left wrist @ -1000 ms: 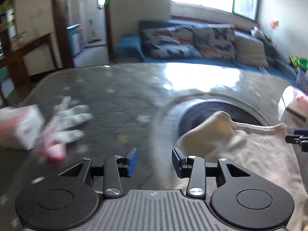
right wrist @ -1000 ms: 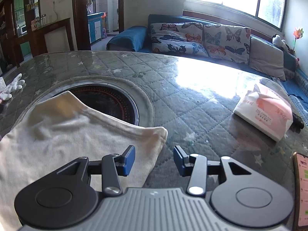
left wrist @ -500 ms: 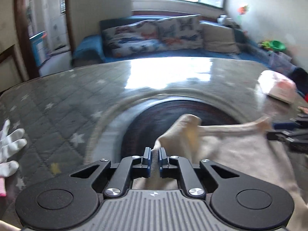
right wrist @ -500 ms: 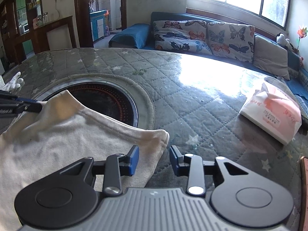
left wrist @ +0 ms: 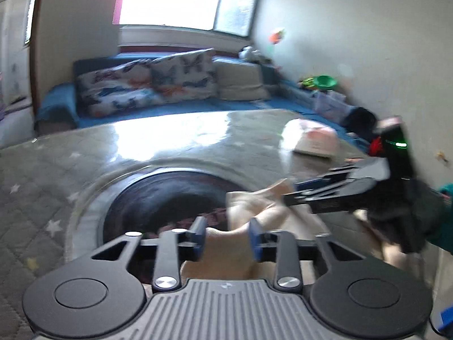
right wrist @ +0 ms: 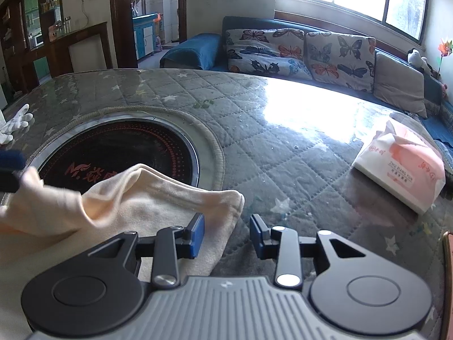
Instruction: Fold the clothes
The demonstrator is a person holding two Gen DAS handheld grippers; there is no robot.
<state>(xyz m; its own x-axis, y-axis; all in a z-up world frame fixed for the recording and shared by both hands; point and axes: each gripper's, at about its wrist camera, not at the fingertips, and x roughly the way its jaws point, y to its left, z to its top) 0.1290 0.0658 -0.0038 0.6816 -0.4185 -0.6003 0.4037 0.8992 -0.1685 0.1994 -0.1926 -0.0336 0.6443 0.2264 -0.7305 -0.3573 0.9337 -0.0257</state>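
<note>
A cream garment (right wrist: 158,198) lies on the quilted table, its left corner lifted and carried over to the right in a loose ridge. My left gripper (left wrist: 226,236) is open, and a bunched fold of the garment (left wrist: 226,243) sits between its blue pads. Its blue fingertip (right wrist: 11,157) shows at the left edge of the right wrist view, beside the raised cloth. My right gripper (right wrist: 226,235) is open and low over the garment's right corner, with its left pad above the cloth. In the blurred left wrist view, the right gripper (left wrist: 288,191) points at that corner.
A round black cooktop (right wrist: 119,153) is set into the quilted table cover (right wrist: 283,141), partly under the garment. A pink and white tissue pack (right wrist: 402,167) lies to the right, and a white glove (right wrist: 17,121) at the far left. A sofa (right wrist: 283,48) runs behind the table.
My left gripper shut on the garment's left corner, swung it right toward the right gripper, and now its jaws stand apart. The right gripper has barely moved.
</note>
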